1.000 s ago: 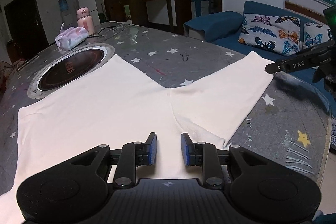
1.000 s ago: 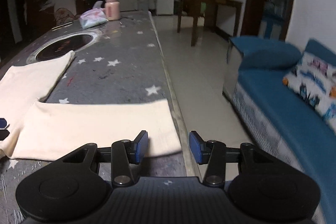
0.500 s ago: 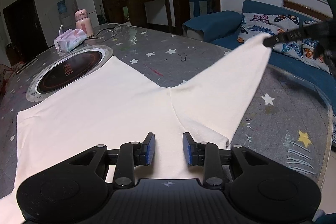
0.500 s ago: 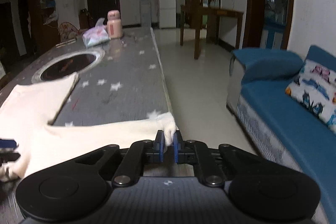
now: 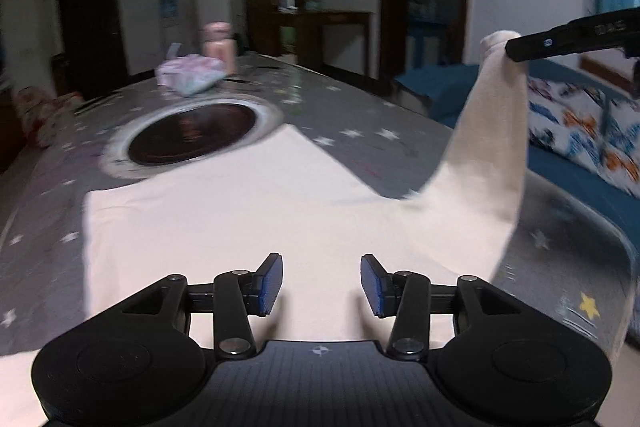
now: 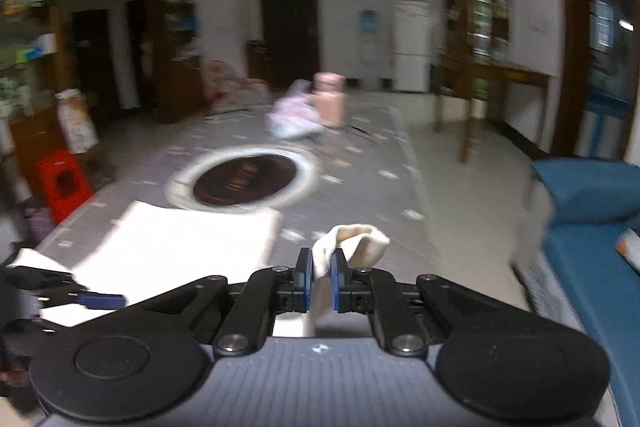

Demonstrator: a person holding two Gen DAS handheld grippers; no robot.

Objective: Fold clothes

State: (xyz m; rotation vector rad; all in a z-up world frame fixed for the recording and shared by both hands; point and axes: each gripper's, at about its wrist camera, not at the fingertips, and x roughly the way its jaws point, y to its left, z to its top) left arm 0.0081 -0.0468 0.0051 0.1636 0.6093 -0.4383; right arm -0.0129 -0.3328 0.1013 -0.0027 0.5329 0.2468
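A cream pair of trousers [image 5: 248,211] lies spread on the grey star-patterned table [image 5: 352,123]. My right gripper [image 6: 321,283] is shut on the hem of the right leg [image 6: 352,243], and in the left wrist view that leg [image 5: 492,147] hangs lifted in the air from the right gripper's [image 5: 516,51] tip. My left gripper [image 5: 321,285] hovers open over the waist end of the trousers, nothing between its blue pads. The other leg [image 6: 180,239] lies flat beside the round hob.
A round black induction hob [image 5: 192,135] is set into the table. Behind it stand a pink flask [image 5: 218,47] and a tissue pack [image 5: 188,77]. A blue sofa [image 5: 580,163] with patterned cushions lies right of the table. A red stool [image 6: 64,183] stands on the floor at left.
My right gripper has risen and swung towards the table's middle, carrying the leg hem higher. My left gripper's jaws have opened wider over the waist. Both views are motion-blurred.
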